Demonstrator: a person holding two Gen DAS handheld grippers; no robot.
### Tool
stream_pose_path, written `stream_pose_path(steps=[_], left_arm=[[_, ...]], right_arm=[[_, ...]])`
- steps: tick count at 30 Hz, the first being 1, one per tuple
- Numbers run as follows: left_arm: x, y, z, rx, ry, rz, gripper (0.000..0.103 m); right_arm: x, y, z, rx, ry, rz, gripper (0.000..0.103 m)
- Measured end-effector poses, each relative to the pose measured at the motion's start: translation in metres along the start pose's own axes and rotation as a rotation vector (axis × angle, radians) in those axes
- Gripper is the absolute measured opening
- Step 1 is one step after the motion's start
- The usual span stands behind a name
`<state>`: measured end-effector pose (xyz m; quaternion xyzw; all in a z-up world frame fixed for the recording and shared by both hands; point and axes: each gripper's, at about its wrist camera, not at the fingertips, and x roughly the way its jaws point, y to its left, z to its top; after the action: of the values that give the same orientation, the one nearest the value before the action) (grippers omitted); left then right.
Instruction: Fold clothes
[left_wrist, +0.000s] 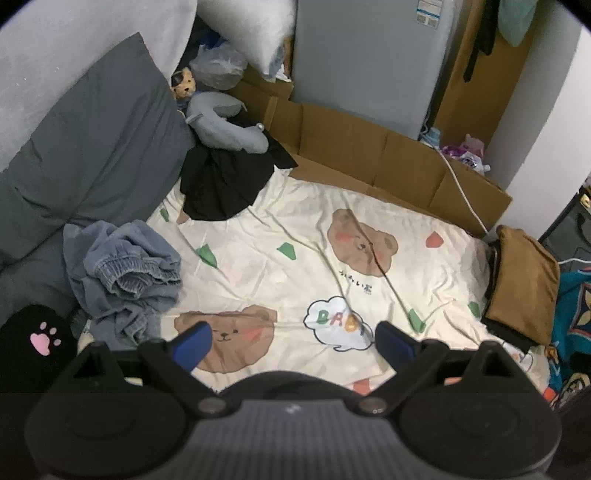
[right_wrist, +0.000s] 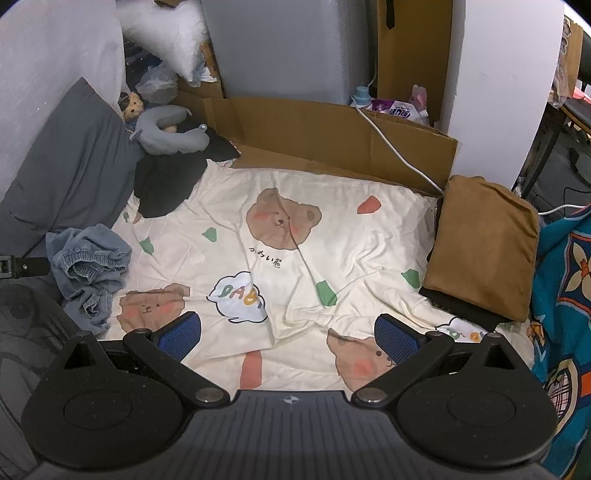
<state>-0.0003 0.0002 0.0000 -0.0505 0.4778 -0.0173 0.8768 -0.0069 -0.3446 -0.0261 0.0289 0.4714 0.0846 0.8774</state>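
Clothes lie in three spots on the cream bed sheet with brown bears (right_wrist: 369, 240). Both grippers hang over the near edge of the sheet with their jaws wide apart and nothing between them: the left gripper (left_wrist: 293, 341) and the right gripper (right_wrist: 288, 334), each with blue ribbed pads.

Out to the left lies a crumpled blue denim garment with a stretchy waistband (left_wrist: 122, 273). It looks thick and a bit heavy, soft but not slippery. The waistband, or a hem, looks like a good place to pinch it.

Farther off on the left sits a black cloth heap (left_wrist: 225, 184), thin and floppy, partly under a grey neck pillow (left_wrist: 225, 122).

On the right edge rests a flat, square stack: a folded brown garment (right_wrist: 484, 247) on top of a dark one. These already lie folded. The blue and the black pieces are still bunched up.

Behind the bed stands brown cardboard (left_wrist: 369, 147).
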Motion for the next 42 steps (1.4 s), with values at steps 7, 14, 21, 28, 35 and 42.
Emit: stream_pose_path(steps=[7, 14, 21, 28, 35, 42], left_arm=[[-0.001, 0.001, -0.002, 0.045, -0.021, 0.054, 0.096], [-0.007, 0.002, 0.0, 0.051, -0.021, 0.051, 0.096], [-0.008, 0.005, 0.005, 0.056, -0.015, 0.049, 0.096], [-0.007, 0.006, 0.003, 0.07, -0.022, 0.055, 0.096], [-0.006, 0.003, 0.0, 0.08, -0.032, 0.064, 0.096], [-0.005, 0.003, 0.001, 0.083, -0.031, 0.065, 0.097]], right_arm=[[0.001, 0.006, -0.002, 0.005, -0.001, -0.014, 0.103], [-0.002, 0.001, -0.004, 0.021, -0.003, -0.008, 0.103], [-0.002, -0.008, -0.003, 0.029, -0.004, 0.002, 0.103], [-0.001, -0.004, -0.003, 0.012, -0.003, -0.018, 0.103], [-0.005, -0.005, -0.005, 0.017, -0.021, -0.032, 0.103], [-0.008, -0.001, -0.006, 0.014, -0.031, -0.03, 0.103]])
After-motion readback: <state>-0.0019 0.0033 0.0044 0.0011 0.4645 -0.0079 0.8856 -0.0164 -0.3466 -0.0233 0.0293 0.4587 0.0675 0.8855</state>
